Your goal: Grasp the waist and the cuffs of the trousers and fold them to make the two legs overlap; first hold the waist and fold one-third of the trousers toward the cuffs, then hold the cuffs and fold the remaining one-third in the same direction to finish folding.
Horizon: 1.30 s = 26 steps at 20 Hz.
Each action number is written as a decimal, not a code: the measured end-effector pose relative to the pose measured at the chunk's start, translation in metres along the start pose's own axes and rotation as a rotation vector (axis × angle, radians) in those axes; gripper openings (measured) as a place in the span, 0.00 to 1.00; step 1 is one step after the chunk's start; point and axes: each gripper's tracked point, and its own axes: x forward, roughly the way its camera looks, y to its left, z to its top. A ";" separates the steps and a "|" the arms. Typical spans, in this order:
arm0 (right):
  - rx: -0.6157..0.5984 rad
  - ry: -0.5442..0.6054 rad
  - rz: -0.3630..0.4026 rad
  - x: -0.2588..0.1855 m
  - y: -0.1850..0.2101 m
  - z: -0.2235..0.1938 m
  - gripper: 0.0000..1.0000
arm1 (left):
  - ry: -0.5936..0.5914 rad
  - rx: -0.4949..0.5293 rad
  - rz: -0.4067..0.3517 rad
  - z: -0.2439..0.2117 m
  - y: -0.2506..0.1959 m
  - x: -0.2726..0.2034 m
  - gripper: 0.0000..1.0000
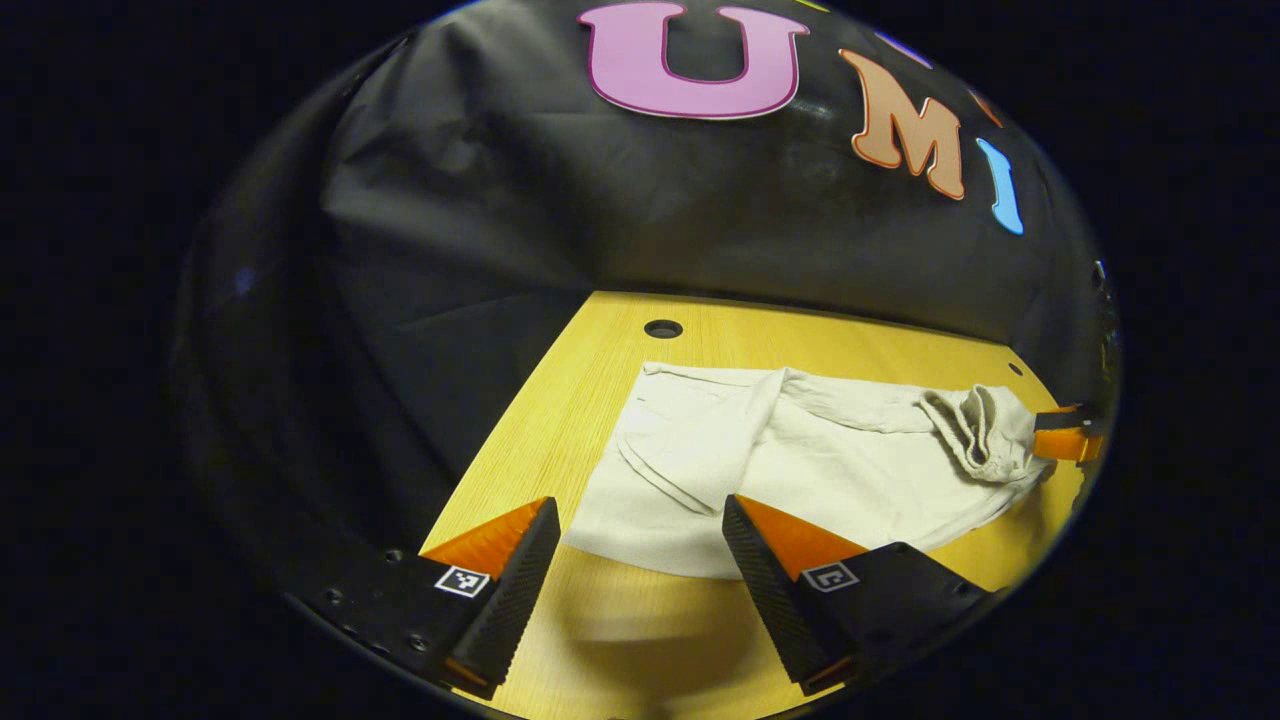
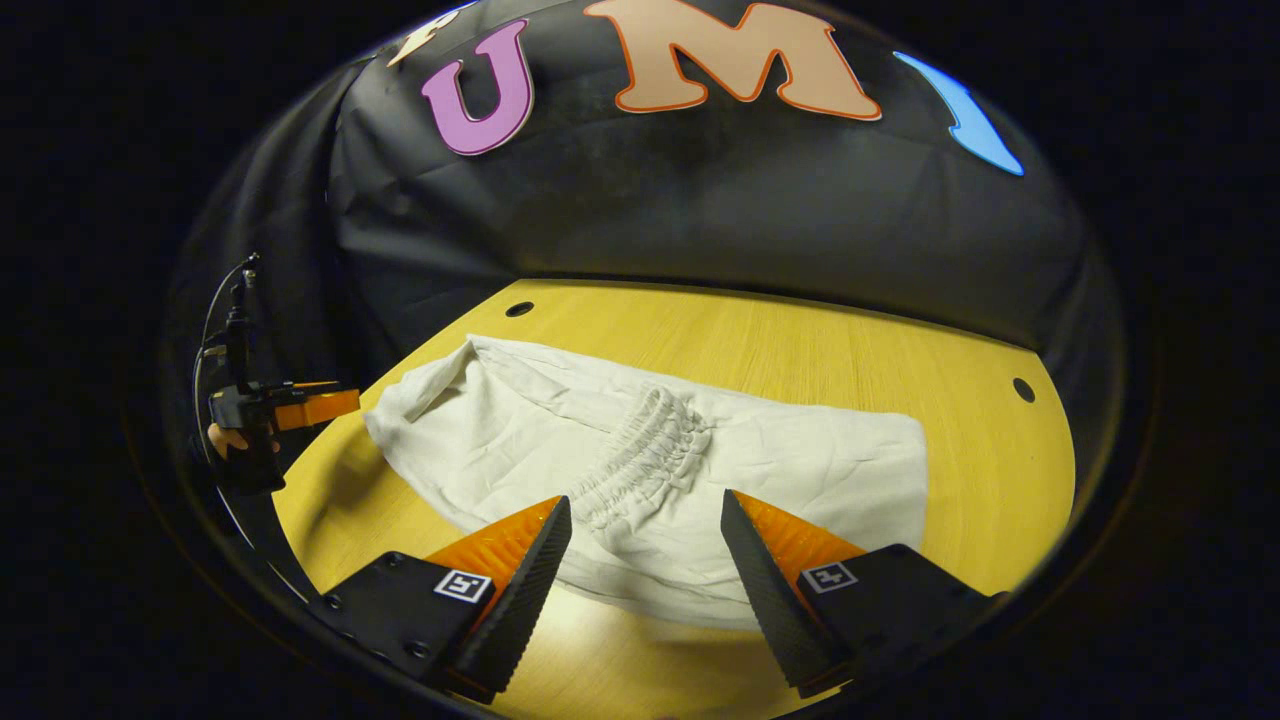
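Observation:
Off-white trousers (image 1: 800, 470) lie on the yellow wooden table (image 1: 600, 380), legs overlapped. Their gathered elastic waist (image 2: 650, 445) is folded over onto the middle of the cloth; in the left gripper view that waist (image 1: 975, 430) bunches at the right end. My left gripper (image 1: 640, 520) is open above the near edge of the cloth, with nothing between its fingers. My right gripper (image 2: 645, 520) is open too, just in front of the waistband, holding nothing. Farther off, the right gripper (image 1: 1065, 435) sits beside the bunched waist, and the left gripper (image 2: 300, 408) sits past the left end, held by a hand (image 2: 235, 440).
The table (image 2: 900, 350) has small round holes (image 1: 662, 328) (image 2: 1023, 389) near its back corners. Black cloth walls close in behind and at the left. Bare wood lies behind the trousers and to their right in the right gripper view.

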 end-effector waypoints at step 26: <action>0.039 0.002 -0.093 -0.017 -0.023 -0.005 0.96 | 0.147 0.024 -0.067 -0.013 -0.039 0.060 0.00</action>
